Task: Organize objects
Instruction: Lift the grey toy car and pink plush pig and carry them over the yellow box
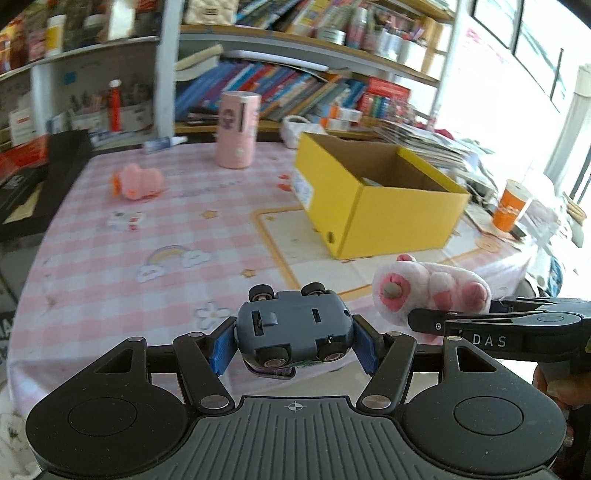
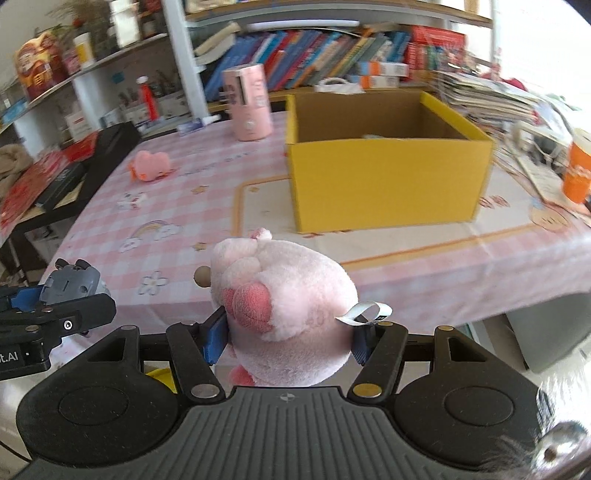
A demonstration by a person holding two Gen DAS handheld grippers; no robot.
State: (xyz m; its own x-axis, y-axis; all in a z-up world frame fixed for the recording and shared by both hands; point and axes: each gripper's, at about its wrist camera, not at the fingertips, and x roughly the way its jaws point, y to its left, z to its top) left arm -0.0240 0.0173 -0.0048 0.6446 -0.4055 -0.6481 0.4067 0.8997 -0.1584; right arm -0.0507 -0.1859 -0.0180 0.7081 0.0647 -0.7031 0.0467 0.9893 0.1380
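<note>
Two claws held above the near edge of the pink checked surface (image 2: 424, 266), both loaded. Yellow box (image 2: 388, 181) open-topped, toward the far right corner. Pink canister (image 2: 249, 107) upright at the far edge; small pink toy (image 2: 149, 166) near the left edge. Right claw (image 2: 288, 338) clamped on a pink plush (image 2: 291, 306). Left claw (image 1: 293, 345) clamped on a grey toy car (image 1: 293, 328), wheels up.

I see crowded bookshelves (image 1: 280, 85) behind the pink checked tabletop (image 1: 155, 229). Bright daylight floods from windows (image 1: 517, 33) on my right.
</note>
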